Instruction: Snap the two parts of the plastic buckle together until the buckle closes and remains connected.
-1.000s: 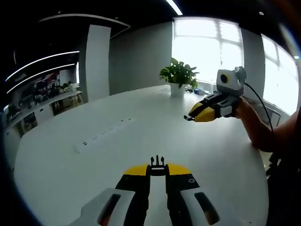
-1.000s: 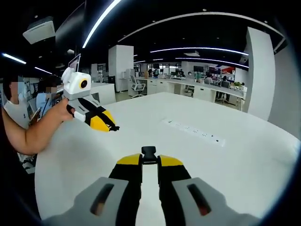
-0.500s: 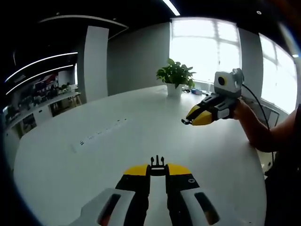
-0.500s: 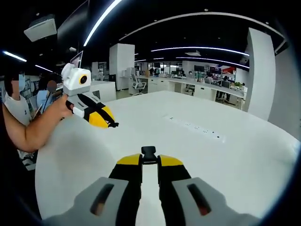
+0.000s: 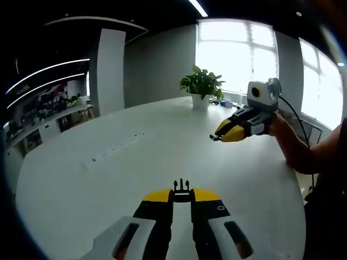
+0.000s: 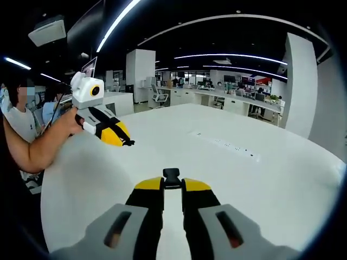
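Note:
In the left gripper view my left gripper (image 5: 181, 195) is shut on the pronged black buckle part (image 5: 181, 186), which sticks out past its yellow tips. Up to the right, a hand holds my right gripper (image 5: 216, 136) above the table, with a small black piece at its tip. In the right gripper view my right gripper (image 6: 172, 185) is shut on the other black buckle part (image 6: 171, 174). My left gripper (image 6: 129, 142) hangs at the left there, a black piece at its tip. The two parts are well apart.
A large white table (image 5: 162, 157) lies under both grippers, with a built-in power strip (image 5: 114, 151), also seen as the power strip (image 6: 225, 146). A potted plant (image 5: 201, 86) stands at the far edge. People (image 6: 21, 116) and office desks lie beyond the table.
Both grippers stay shut on their buckle parts. In the left gripper view the right gripper has drifted slightly left and up; in the right gripper view the left gripper has barely moved.

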